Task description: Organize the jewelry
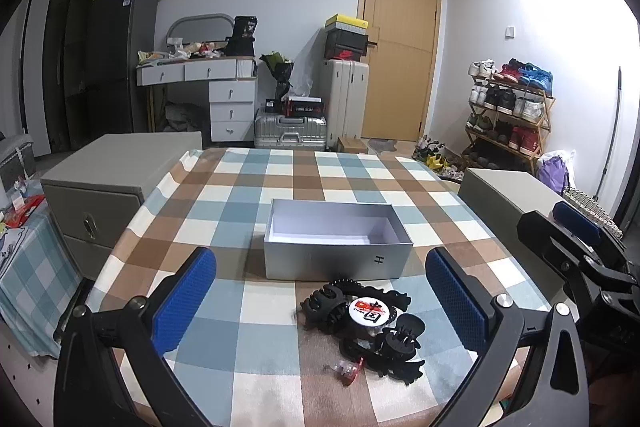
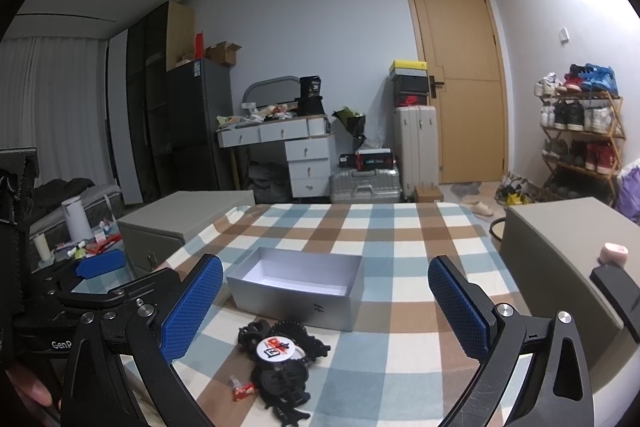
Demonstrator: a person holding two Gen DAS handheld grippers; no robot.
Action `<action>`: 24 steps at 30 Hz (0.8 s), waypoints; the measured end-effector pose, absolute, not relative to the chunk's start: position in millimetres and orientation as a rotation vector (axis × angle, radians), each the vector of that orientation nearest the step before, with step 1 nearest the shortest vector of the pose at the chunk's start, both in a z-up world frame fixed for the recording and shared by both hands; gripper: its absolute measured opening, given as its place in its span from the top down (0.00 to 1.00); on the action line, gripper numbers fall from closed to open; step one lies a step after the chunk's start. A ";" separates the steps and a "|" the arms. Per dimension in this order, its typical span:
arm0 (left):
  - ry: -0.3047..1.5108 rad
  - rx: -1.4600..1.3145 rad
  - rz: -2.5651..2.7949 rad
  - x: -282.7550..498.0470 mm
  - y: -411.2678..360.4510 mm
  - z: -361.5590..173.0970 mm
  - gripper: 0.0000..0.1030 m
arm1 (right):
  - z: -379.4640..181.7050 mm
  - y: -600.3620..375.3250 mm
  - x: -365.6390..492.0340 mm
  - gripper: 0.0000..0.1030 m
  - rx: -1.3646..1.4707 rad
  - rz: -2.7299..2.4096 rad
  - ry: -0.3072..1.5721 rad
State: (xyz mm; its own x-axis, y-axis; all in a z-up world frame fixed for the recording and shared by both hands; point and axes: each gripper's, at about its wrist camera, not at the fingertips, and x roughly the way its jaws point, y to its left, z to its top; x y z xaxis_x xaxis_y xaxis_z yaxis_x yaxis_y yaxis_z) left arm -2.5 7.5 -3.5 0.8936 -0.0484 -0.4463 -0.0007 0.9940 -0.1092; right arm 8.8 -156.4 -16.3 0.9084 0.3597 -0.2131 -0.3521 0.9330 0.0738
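Note:
A pile of black hair clips and accessories lies on the checked tablecloth, with a round white badge on top and a small red clip at its near edge. Behind it stands an open, empty silver box. My left gripper is open and empty, hovering just in front of the pile. In the right wrist view the pile, the badge, the red clip and the box lie between and ahead of the fingers. My right gripper is open and empty above them.
Grey drawer units stand beside the table at left and right. The table's edges drop off on both sides. The right gripper shows at the right edge of the left wrist view. Desk, suitcases, shoe rack and door stand behind.

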 end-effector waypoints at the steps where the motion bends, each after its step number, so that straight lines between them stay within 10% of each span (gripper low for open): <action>1: 0.471 -0.111 -0.026 -1.3 8.4 -4.8 0.01 | -17.1 -157.2 8.8 0.00 0.035 0.368 0.228; 24: 0.799 -0.289 -0.400 54.7 33.8 -68.0 0.01 | -64.9 -159.6 46.1 0.00 0.075 0.407 0.391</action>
State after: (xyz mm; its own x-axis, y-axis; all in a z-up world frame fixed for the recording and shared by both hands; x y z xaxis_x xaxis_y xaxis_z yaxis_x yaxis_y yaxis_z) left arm 54.7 33.8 -68.0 0.6291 -0.4508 -0.6333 0.2359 0.8870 -0.3970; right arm 46.1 -159.6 -64.9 0.8449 0.3994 -0.3558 -0.3710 0.9167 0.1482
